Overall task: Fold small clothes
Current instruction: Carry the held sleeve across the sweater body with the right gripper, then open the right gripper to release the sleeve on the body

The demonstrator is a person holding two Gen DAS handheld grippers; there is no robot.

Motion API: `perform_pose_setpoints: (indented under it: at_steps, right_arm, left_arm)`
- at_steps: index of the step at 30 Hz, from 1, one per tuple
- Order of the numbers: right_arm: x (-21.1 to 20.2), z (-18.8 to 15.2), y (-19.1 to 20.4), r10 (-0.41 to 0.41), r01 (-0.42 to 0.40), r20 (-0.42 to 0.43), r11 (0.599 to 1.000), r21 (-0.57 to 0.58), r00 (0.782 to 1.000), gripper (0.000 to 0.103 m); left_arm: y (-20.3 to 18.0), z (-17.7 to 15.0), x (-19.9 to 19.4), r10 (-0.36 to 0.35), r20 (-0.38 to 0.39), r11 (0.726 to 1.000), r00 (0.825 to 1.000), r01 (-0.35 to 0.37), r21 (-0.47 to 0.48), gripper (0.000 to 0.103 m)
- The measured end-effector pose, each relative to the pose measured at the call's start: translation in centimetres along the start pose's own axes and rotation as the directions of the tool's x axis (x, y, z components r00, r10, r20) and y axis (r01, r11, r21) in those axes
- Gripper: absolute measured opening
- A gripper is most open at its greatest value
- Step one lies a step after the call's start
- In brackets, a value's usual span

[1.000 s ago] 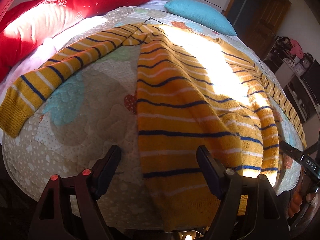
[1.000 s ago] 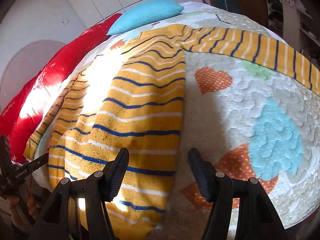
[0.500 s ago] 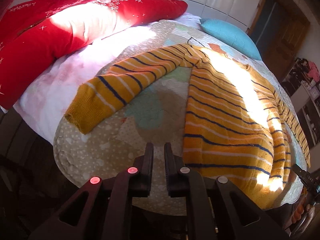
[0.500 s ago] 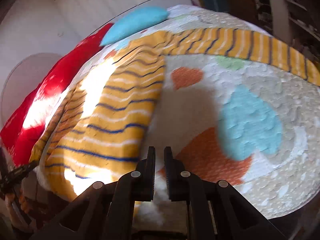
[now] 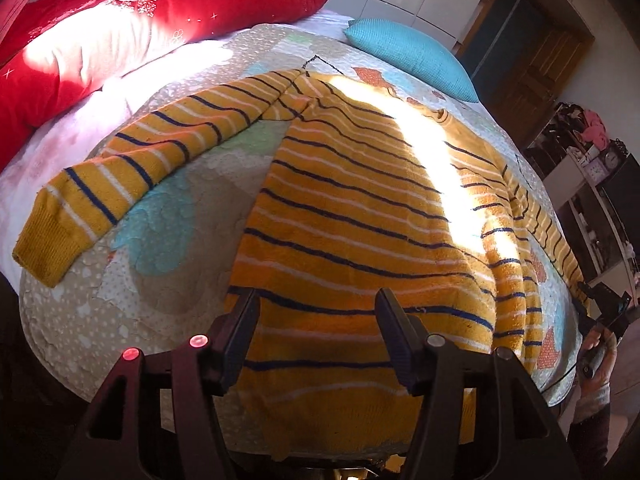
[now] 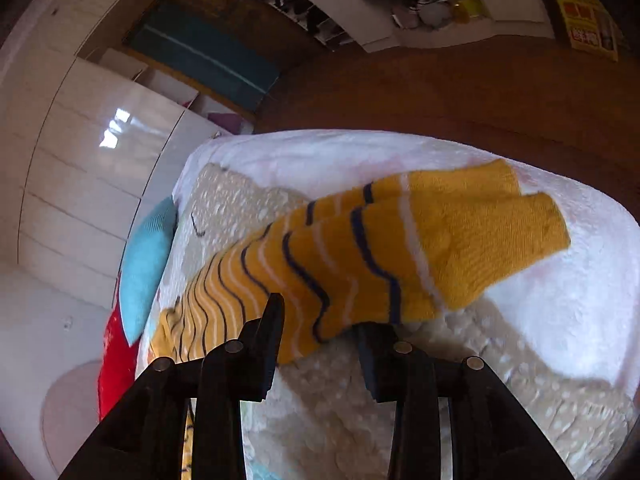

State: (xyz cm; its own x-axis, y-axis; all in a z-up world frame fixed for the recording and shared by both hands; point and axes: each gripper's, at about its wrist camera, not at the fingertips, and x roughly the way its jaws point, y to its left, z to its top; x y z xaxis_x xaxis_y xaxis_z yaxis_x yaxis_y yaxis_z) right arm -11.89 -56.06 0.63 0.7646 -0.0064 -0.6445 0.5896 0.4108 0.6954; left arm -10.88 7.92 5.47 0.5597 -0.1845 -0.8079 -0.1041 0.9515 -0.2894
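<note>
A yellow sweater (image 5: pixel 360 200) with navy and white stripes lies flat on the quilt (image 5: pixel 160 280), one sleeve (image 5: pixel 132 168) stretched out to the left. My left gripper (image 5: pixel 316 320) hovers over the hem, its jaws opening; fabric shows between them but the pads do not press it. In the right wrist view the other sleeve (image 6: pixel 400 248) runs out to its cuff (image 6: pixel 520 224). My right gripper (image 6: pixel 320 328) is opening with this sleeve between its jaws. The sleeve hides the tip of the right-hand finger, and the left-hand finger (image 6: pixel 272 320) stands in front of the fabric.
A red pillow (image 5: pixel 120 32) and a turquoise cushion (image 5: pixel 412 56) lie at the head of the bed. A white blanket (image 6: pixel 560 320) covers the bed's edge beyond the cuff. Brown floor (image 6: pixel 480 92), shelves (image 5: pixel 592 168) and white wardrobe doors (image 6: pixel 100 160) surround the bed.
The left gripper shut beside the sweater, then came back over the hem with its jaws apart. The right gripper rolled and swung from the sweater's body to the sleeve, shutting then parting.
</note>
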Motion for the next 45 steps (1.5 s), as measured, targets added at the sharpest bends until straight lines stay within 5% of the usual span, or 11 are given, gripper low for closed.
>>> perform_pose_setpoints:
  at_steps: [3, 7, 10, 14, 19, 25, 29, 31, 35, 41, 45]
  right_arm:
    - [0.3, 1.5, 0.8, -0.025, 0.025, 0.003, 1.0, 0.002, 1.0, 0.008]
    - [-1.3, 2.2, 6.5, -0.059, 0.07, 0.073, 0.986, -0.15, 0.996, 0.007]
    - [-1.4, 0.5, 13.6, -0.047, 0.076, 0.092, 0.934, -0.35, 0.995, 0.007]
    - [1.9, -5.4, 24.9, 0.008, 0.011, 0.03, 0.811, -0.584, 1.0, 0.007]
    - [9.7, -16.9, 35.8, 0.046, -0.167, -0.185, 0.673, -0.72, 0.982, 0.007]
    - [19.8, -32.7, 40.0, -0.149, -0.241, -0.329, 0.422, -0.874, 0.933, 0.013]
    - [21.4, -37.6, 38.5, -0.21, -0.272, -0.341, 0.3, -0.915, 0.916, 0.046]
    - [20.6, -38.1, 38.5, -0.188, -0.334, -0.395, 0.29, -0.897, 0.899, 0.05]
    - [17.6, -37.3, 38.9, -0.127, -0.492, -0.555, 0.332, -0.805, 0.822, 0.051]
    - [16.4, -33.0, 39.4, -0.11, -0.322, -0.38, 0.351, -0.879, 0.918, 0.052]
    - [17.3, -32.7, 39.2, -0.141, -0.288, -0.366, 0.392, -0.874, 0.92, 0.052]
  left_arm:
    - [-0.1, 0.2, 0.4, -0.009, -0.006, 1.0, 1.0, 0.009, -0.005, 0.059]
    - [0.3, 0.5, 0.2, -0.027, -0.009, 0.999, 1.0, 0.027, -0.017, 0.059]
    - [0.3, 0.7, -0.5, -0.053, 0.024, 0.998, 0.998, 0.053, -0.014, 0.063]
    - [0.9, 0.7, -1.7, -0.087, 0.067, 0.996, 0.994, 0.087, -0.001, 0.066]
    - [3.9, 0.5, -3.4, -0.052, 0.118, 0.998, 0.992, 0.057, -0.036, 0.066]
    - [9.0, -0.1, -5.1, -0.001, 0.155, 0.991, 0.988, 0.022, -0.135, 0.067]
    - [11.6, -0.5, -5.3, 0.017, 0.153, 0.983, 0.988, 0.012, -0.185, 0.067]
    - [12.4, -0.6, -5.1, 0.01, 0.15, 0.98, 0.989, 0.02, -0.199, 0.067]
    - [12.9, -0.5, -5.0, -0.008, 0.152, 0.976, 0.988, 0.04, -0.212, 0.067]
    - [12.3, -0.4, -4.4, -0.045, 0.15, 0.978, 0.988, 0.074, -0.195, 0.068]
    - [12.7, -0.5, -4.4, -0.032, 0.148, 0.975, 0.988, 0.063, -0.213, 0.068]
